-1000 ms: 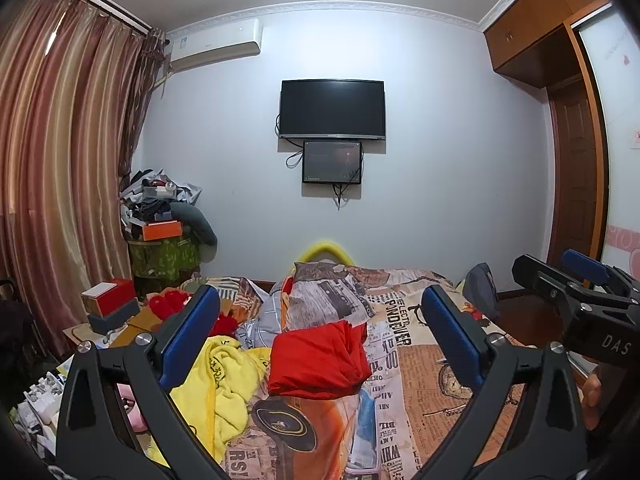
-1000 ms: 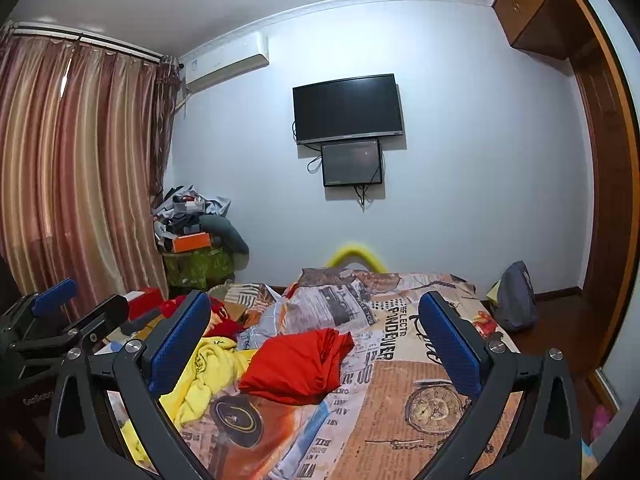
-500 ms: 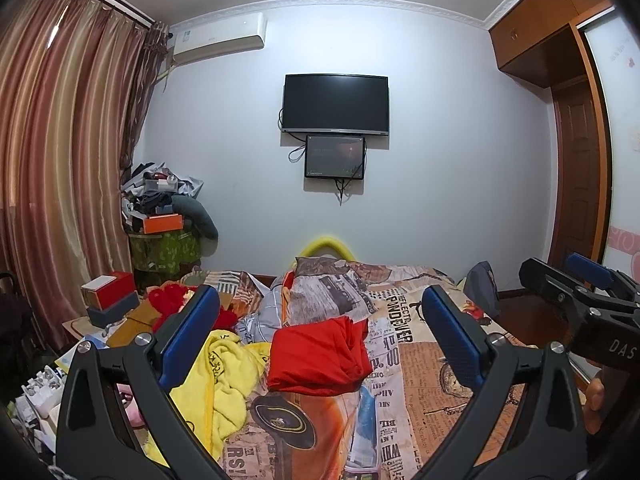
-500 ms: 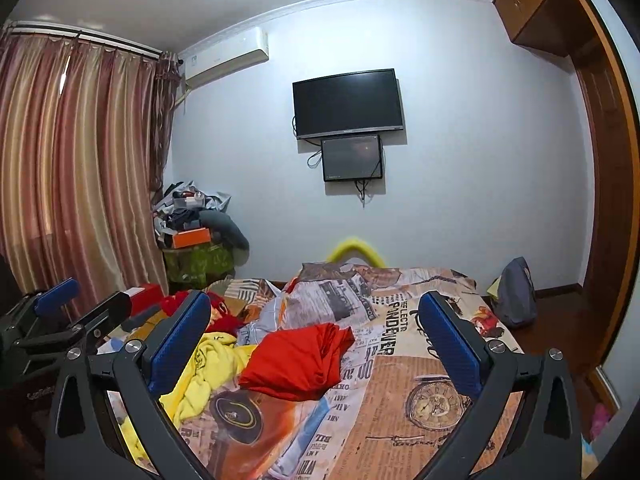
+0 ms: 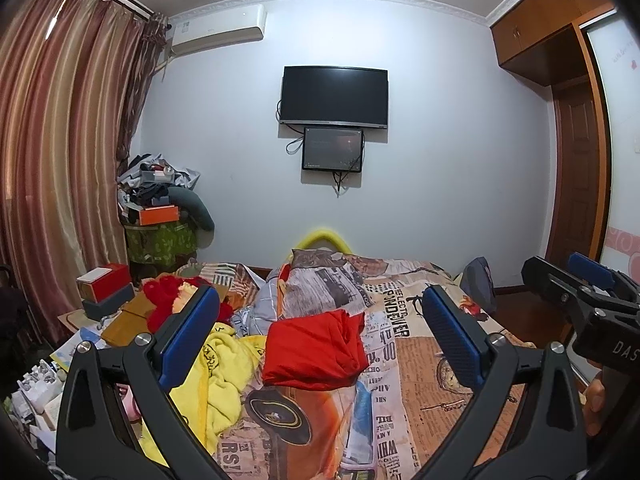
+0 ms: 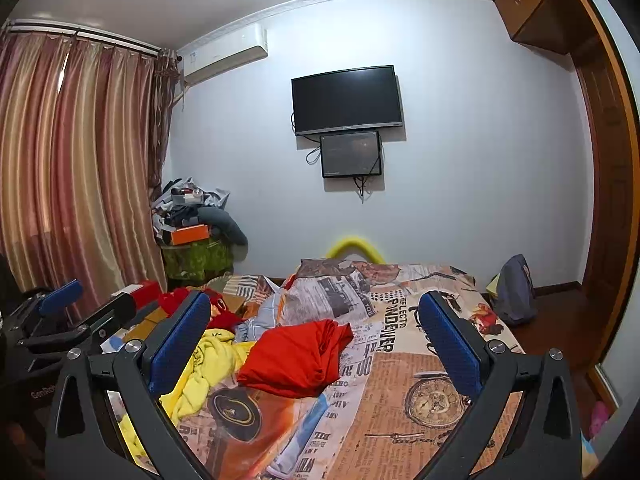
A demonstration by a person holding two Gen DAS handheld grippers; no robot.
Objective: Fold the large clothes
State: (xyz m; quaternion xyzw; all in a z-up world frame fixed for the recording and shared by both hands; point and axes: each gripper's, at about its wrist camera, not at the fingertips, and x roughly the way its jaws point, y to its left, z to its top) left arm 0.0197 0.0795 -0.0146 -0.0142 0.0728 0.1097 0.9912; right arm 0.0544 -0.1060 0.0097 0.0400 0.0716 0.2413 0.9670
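Left wrist view: the left gripper (image 5: 320,336) is spread wide, holding nothing, above the bed (image 5: 432,364); a folded red garment (image 5: 316,350) lies beside a crumpled yellow garment (image 5: 220,376).

Right wrist view: the right gripper (image 6: 316,338) gapes equally wide, empty, touching nothing.

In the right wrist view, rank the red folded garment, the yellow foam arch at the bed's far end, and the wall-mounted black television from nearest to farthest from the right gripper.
1. Red folded garment, centre of the bed, just ahead of the right gripper.
2. Yellow foam arch, far end of the bed.
3. Black television, high on the back wall.
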